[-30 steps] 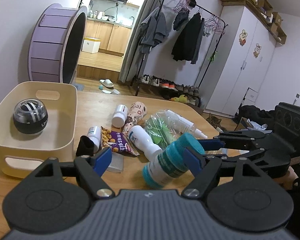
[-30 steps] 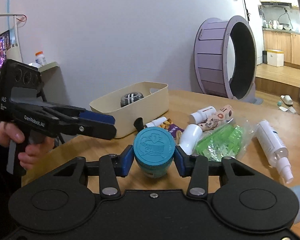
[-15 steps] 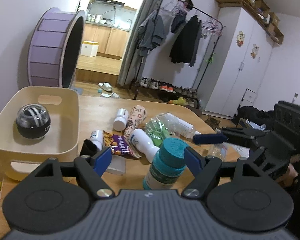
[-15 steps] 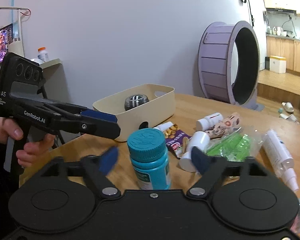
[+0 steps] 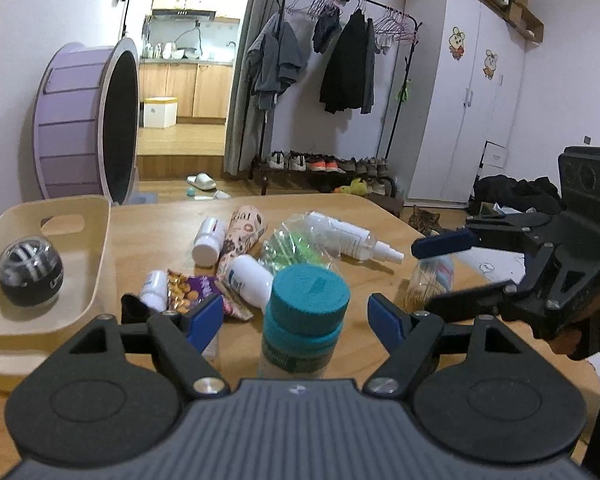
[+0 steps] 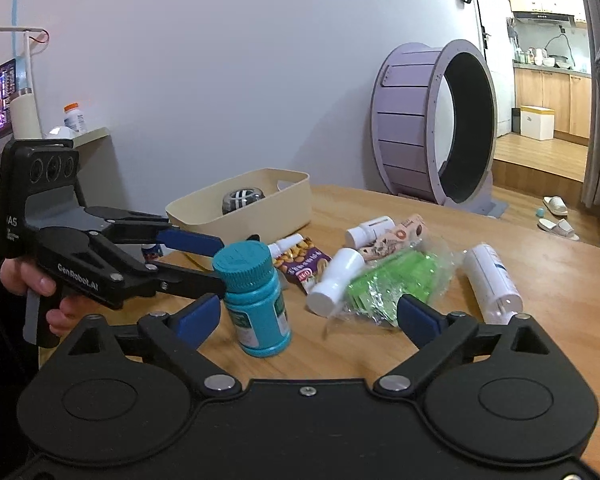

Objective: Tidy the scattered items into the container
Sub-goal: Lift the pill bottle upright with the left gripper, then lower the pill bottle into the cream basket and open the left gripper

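A teal-capped bottle (image 5: 305,312) (image 6: 256,300) stands upright on the wooden table. My left gripper (image 5: 296,316) (image 6: 220,266) is open, one blue pad on each side of the cap and a gap at both. My right gripper (image 6: 307,320) (image 5: 435,272) has its jaws opening wide; the bottle stands just inside its left finger, untouched. The cream bin (image 5: 100,240) (image 6: 260,216) sits at the left with a black gyro ball (image 5: 30,276) (image 6: 242,200) in it.
Scattered past the bottle are small white bottles (image 5: 208,240), a snack packet (image 5: 188,288), a green bag (image 5: 296,246), a spray bottle (image 6: 493,280) and a toothpick jar (image 5: 429,280). A purple wheel (image 6: 431,128) stands beyond the table's far edge.
My right gripper has let go of the teal bottle and spread its jaws. The bottle went from tilted to upright on the table. My left gripper has moved in around it.
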`<state>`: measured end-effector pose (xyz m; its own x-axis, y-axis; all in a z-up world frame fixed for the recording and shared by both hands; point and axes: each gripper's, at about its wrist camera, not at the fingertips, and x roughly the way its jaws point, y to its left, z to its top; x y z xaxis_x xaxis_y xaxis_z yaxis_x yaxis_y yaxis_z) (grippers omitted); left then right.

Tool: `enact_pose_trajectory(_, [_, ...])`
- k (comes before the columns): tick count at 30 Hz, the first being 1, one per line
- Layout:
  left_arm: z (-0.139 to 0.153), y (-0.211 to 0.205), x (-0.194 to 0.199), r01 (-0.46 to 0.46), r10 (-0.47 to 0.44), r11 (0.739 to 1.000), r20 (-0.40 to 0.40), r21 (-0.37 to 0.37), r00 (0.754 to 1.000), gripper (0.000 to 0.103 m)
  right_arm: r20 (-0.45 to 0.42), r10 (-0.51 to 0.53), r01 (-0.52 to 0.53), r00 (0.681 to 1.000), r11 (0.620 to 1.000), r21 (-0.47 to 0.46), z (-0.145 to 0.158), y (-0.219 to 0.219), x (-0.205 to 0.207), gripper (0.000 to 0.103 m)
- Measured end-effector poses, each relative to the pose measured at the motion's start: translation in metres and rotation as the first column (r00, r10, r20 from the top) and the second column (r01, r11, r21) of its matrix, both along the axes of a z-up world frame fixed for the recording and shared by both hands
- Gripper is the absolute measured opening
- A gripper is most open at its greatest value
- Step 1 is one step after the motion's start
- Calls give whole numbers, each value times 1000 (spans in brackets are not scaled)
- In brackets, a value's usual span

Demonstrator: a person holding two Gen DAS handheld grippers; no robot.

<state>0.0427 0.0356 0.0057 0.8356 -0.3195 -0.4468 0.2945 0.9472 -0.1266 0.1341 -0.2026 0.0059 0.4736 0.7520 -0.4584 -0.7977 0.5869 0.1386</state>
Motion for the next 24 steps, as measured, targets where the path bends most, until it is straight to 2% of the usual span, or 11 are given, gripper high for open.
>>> enact_pose_trajectory(3, [-2,-6,4,-9,8,999,11,36,1000,78,-2,1,-1,1000,1000,-3,-1,-1,0,96])
enact_pose_trajectory(6, [-4,-12,8,2,-2,997,8,75,1000,72,-1,4,-4,1000,1000,-7,-1,-2,-1,97])
enact_pose_trajectory(8, [-6,-14,9,12,-13,996,8,85,1000,59,2,2,-2,1000,1000,-11,-2,-2,-1,97])
enact_pose_trajectory(9, [-6,-15,9,13,-14,996,8,88,1000,46,2,2,-2,1000,1000,-10,-2,-3,0,98])
enact_pose_trajectory(14, [-3,-14,7,14,-15,997,6,81,1000,45,-2,-10,10,1000,1000,-4,-2,-7,2,98])
enact_pose_trajectory(17, [10,-5,2,-14,12,998,41,59,999,45,-2,-11,11,1000,1000,9,-1,-8,3,98])
enact_pose_trajectory(21, [33,21,2,-69,68,997,76,19,995,45,-4,-12,12,1000,999,33,1,-8,5,98])
enact_pose_trajectory(24, [44,44,10,-123,120,992,85,33,989,45,-12,-7,8,1000,997,71,2,-5,7,98])
